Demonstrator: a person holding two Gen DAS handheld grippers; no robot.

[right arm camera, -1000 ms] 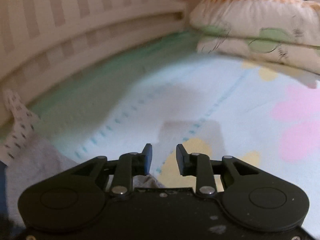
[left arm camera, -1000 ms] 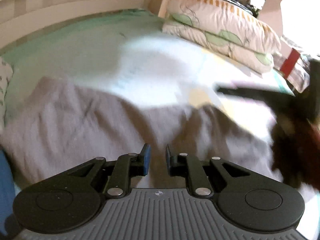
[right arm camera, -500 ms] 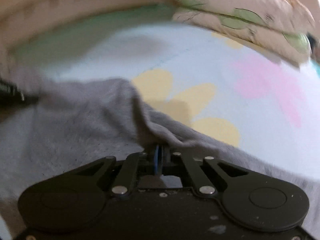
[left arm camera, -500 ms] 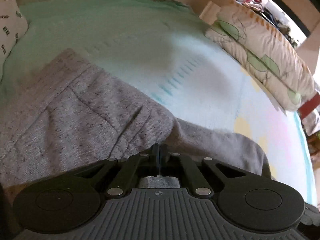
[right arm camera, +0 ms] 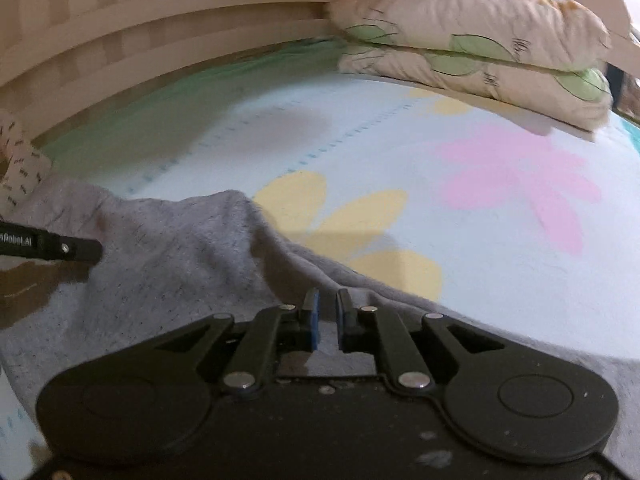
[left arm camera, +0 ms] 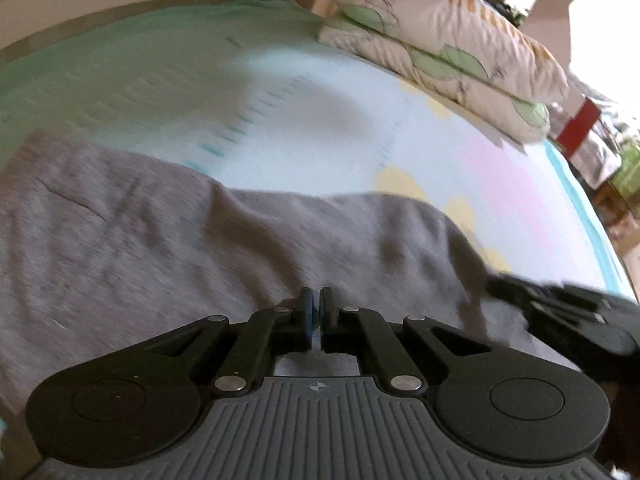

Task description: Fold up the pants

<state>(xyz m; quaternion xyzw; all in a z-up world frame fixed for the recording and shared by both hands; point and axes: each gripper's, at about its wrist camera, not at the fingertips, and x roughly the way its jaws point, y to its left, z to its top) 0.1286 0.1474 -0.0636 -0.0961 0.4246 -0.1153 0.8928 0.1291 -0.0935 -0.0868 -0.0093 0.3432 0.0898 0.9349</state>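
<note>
Grey pants lie spread on the bed sheet; they also show in the right wrist view. My left gripper sits over the pants' near edge with its jaws nearly closed, a thin gap between them and no cloth seen in it. My right gripper is slightly open above the pants' near edge, holding nothing. The right gripper also shows in the left wrist view at the far right, and the left one pokes in at the left of the right wrist view.
Two stacked pillows with green leaf prints lie at the far right of the bed. A wooden slatted bed rail runs along the far side. A patterned white cloth sits at the left. The sheet has pink and yellow flower prints.
Both grippers were shut on the pants half a second ago. Now the right gripper's jaws have parted and the left shows a thin gap. The cloth lies flatter on the bed.
</note>
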